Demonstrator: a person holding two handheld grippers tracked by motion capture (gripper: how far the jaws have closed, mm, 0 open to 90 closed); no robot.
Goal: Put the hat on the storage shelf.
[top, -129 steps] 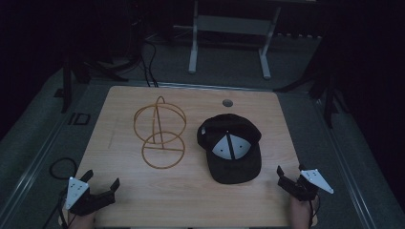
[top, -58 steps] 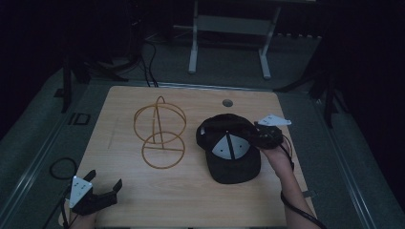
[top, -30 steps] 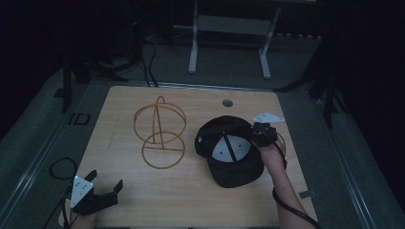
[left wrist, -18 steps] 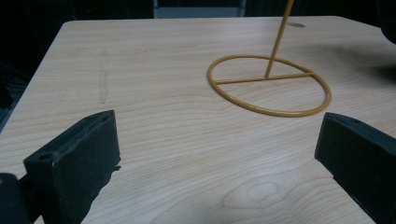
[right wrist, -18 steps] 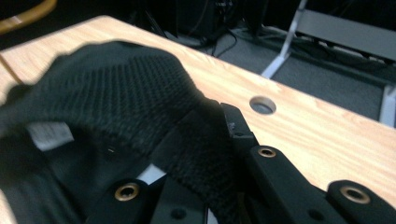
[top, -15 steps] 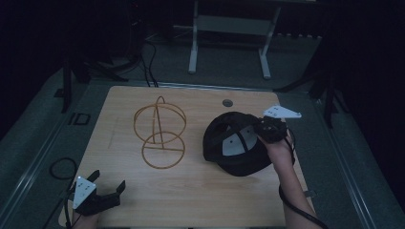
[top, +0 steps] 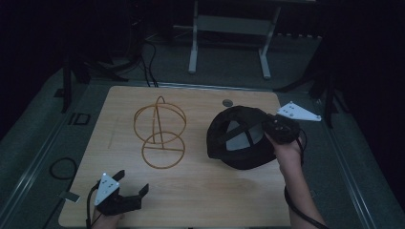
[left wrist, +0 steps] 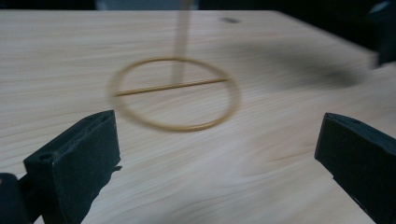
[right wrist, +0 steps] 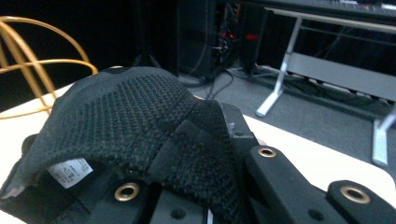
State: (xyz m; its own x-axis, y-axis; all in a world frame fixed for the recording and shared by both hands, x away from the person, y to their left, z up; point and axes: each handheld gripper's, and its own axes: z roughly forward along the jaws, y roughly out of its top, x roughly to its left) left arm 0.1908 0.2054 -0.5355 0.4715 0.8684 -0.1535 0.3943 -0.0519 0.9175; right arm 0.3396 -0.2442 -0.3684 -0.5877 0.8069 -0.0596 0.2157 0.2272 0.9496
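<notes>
The right tool (top: 273,130) is clenched on the edge of the black cap (top: 239,138), while the left tool (top: 131,183) is released, so the soft fabric could slip out and drop on the table (top: 200,191).

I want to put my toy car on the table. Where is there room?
The table is bare along its left edge, beside the wire stand. There is also bare wood in front, between the left gripper and the black cap. The right side is crowded: the right gripper holds the cap there.
</notes>
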